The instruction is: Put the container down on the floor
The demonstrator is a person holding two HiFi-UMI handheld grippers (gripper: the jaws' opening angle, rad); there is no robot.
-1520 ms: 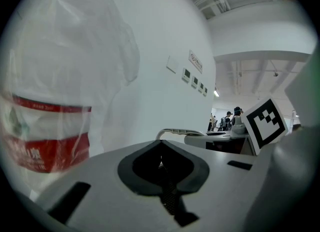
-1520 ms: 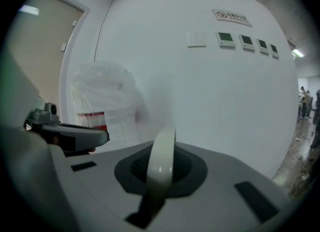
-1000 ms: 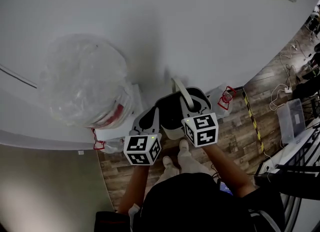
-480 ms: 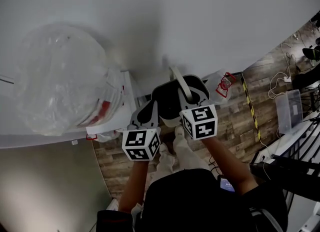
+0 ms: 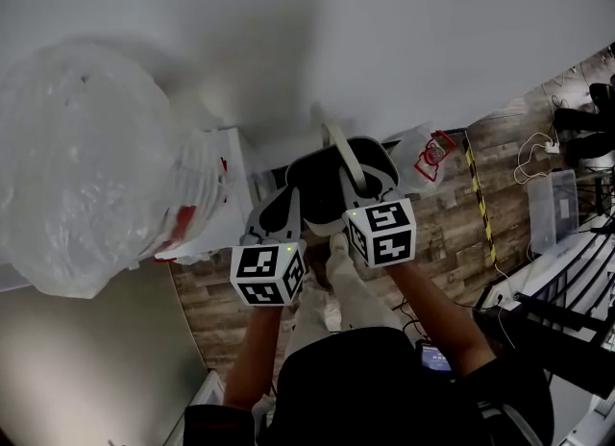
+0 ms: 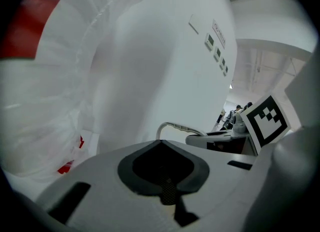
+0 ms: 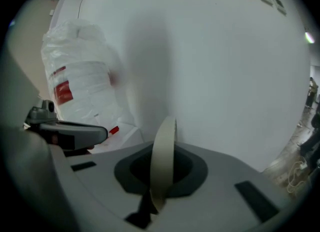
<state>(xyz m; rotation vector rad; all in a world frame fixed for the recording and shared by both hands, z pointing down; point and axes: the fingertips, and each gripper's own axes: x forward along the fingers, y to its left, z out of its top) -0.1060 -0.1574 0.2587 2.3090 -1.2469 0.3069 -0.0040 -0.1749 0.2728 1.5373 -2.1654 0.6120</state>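
Note:
The container (image 5: 322, 189) is a dark tub with a pale rim and a white strap handle (image 5: 343, 159). It hangs above the wooden floor (image 5: 452, 242), close to the white wall. My right gripper (image 5: 357, 194) is shut on the handle, which stands as a pale band (image 7: 164, 161) rising out of its closed jaws (image 7: 155, 196). My left gripper (image 5: 279, 206) is at the tub's left side with its jaws pressed together (image 6: 167, 188). Nothing shows between them. In the left gripper view the handle (image 6: 175, 126) arches ahead, with the right gripper beside it.
A big clear plastic bag (image 5: 86, 165) of white and red packs stands at the left against the wall. A small bag with red print (image 5: 434, 154), a yellow-black floor strip (image 5: 478, 199) and a clear bin (image 5: 543, 209) lie to the right. The person's feet (image 5: 332, 285) are below the tub.
Both grippers and the container have sunk together beside the wall. The plastic bag now fills more of the left of the head view.

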